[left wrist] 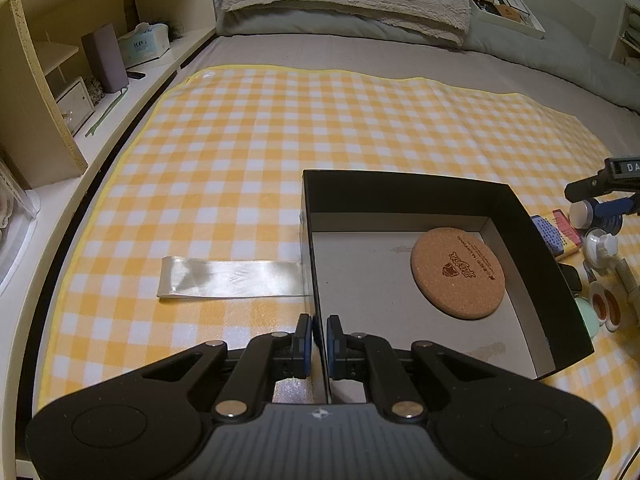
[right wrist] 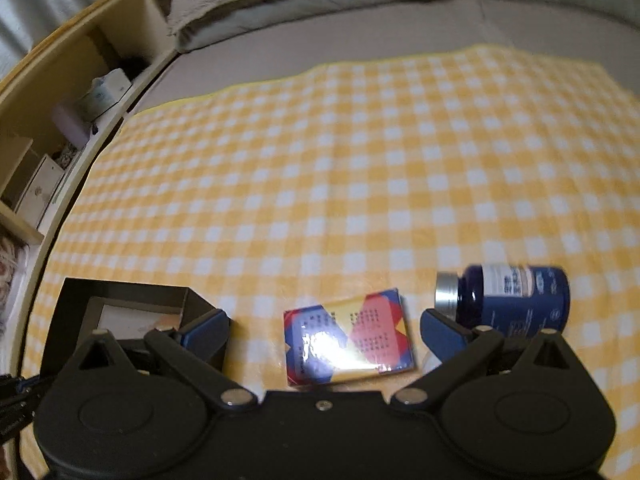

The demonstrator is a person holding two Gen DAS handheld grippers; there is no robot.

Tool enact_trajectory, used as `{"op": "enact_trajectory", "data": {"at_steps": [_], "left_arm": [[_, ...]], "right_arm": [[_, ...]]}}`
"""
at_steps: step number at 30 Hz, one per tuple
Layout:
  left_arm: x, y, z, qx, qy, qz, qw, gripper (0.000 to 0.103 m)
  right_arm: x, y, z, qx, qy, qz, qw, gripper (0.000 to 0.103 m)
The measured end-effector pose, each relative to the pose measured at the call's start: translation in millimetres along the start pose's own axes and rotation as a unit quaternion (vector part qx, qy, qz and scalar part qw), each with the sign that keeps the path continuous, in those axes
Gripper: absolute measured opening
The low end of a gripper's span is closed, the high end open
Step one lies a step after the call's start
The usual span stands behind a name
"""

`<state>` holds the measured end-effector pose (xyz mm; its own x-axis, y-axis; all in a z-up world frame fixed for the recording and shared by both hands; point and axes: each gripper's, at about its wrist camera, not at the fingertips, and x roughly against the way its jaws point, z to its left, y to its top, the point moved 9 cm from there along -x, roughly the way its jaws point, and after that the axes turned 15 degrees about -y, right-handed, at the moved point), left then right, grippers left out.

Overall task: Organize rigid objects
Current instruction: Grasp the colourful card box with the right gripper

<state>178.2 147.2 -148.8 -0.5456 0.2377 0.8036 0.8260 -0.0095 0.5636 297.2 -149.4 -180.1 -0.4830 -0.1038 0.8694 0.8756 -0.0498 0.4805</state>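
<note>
Yellow-checked cloth (left wrist: 240, 152) over a bed, black box (left wrist: 540, 236) holding a cork coaster (left wrist: 457, 273), left gripper (left wrist: 319, 334) clamped on its near wall, right gripper (right wrist: 324, 330) spread wide over a colourful packet (right wrist: 347, 338), blue bottle (right wrist: 516, 300) lying beside.

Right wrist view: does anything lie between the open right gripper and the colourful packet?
Nothing visible does. The colourful packet lies flat on the checked cloth, between the fingers of the right gripper; the blue bottle lies off to the right.

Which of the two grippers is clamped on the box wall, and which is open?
The left gripper pinches the black box wall; the right gripper gapes wide above the colourful card box, holding nothing.
</note>
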Motion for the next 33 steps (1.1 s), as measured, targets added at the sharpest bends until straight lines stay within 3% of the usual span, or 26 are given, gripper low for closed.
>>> {"op": "enact_trajectory", "data": {"at_steps": [11, 22, 31, 33], "left_arm": [[0, -1, 0, 0.001, -0.004, -0.001, 1.0000, 0.008], [0, -1, 1, 0.004, -0.007, 0.000, 1.0000, 0.009], [1, -1, 1, 0.004, -0.007, 0.000, 1.0000, 0.009], [1, -1, 1, 0.004, -0.007, 0.000, 1.0000, 0.009]], "right_arm": [[-22, 1, -1, 0.018, 0.023, 0.040, 0.999, 0.103], [-49, 2, -3, 0.033, -0.010, 0.058, 0.998, 0.103], [-53, -9, 9, 0.091, 0.001, 0.065, 0.994, 0.103], [-57, -8, 5, 0.092, -0.019, 0.060, 0.994, 0.103]]}}
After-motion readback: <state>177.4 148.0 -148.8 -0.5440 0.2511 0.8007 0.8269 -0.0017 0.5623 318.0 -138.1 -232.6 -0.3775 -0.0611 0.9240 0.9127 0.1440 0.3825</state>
